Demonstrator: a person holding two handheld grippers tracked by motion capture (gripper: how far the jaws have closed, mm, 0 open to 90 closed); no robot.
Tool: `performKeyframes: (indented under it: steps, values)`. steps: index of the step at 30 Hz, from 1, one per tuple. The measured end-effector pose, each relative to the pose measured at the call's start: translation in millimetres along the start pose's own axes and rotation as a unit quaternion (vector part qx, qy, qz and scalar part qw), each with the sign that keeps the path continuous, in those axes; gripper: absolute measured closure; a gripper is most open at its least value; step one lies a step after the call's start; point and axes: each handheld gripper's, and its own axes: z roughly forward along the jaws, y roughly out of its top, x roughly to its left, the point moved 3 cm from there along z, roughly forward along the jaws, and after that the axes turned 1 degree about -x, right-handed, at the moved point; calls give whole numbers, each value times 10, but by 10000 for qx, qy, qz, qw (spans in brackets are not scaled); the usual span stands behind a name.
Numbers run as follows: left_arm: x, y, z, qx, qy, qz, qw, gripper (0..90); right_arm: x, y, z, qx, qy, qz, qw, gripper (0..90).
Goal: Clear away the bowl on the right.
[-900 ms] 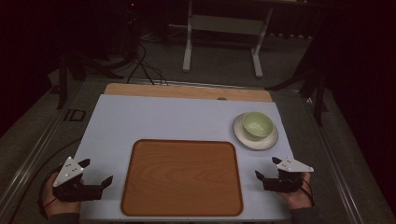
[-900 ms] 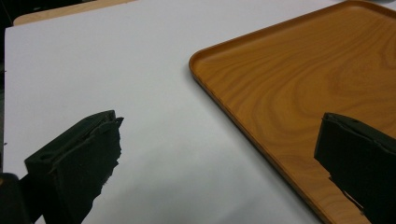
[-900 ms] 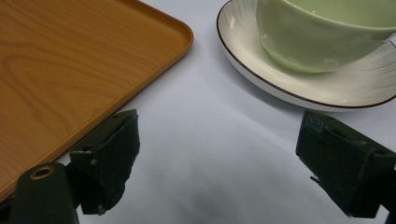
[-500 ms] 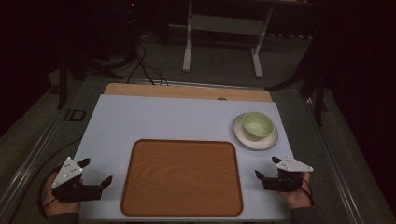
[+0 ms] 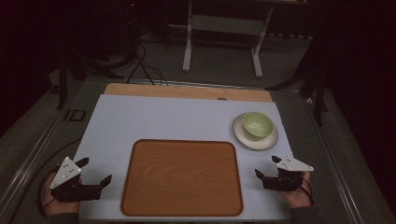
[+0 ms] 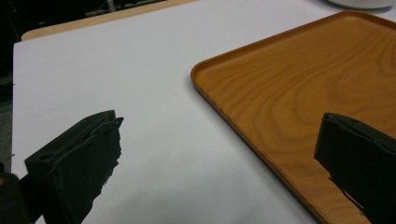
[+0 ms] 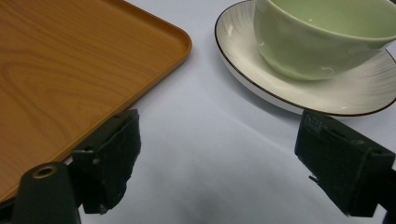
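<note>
Right of the tray [image 5: 182, 177], I am hovering my right gripper [image 5: 267, 169] open and empty near the bowl [image 5: 257, 125] on its saucer [image 5: 268, 140]; left gripper [image 5: 95, 171] is waiting open too. Nothing is moved yet.

There are no words, numbers, labels or signs to read anywhere in these pictures. The wooden tray [image 5: 182, 177] is plain, with just wood lines on it. The green bowl [image 5: 257, 124] and the plate [image 5: 255, 138] under it have no writing. The white table top [image 5: 154, 121] is bare too.
</note>
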Motion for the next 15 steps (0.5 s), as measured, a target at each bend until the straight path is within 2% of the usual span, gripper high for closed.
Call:
performKeyframes:
  steps: [15]
  values:
    - [9, 2, 0, -52, 33, -18, 10000, 3, 5, 157, 8, -146, 46, -130, 9998, 150]
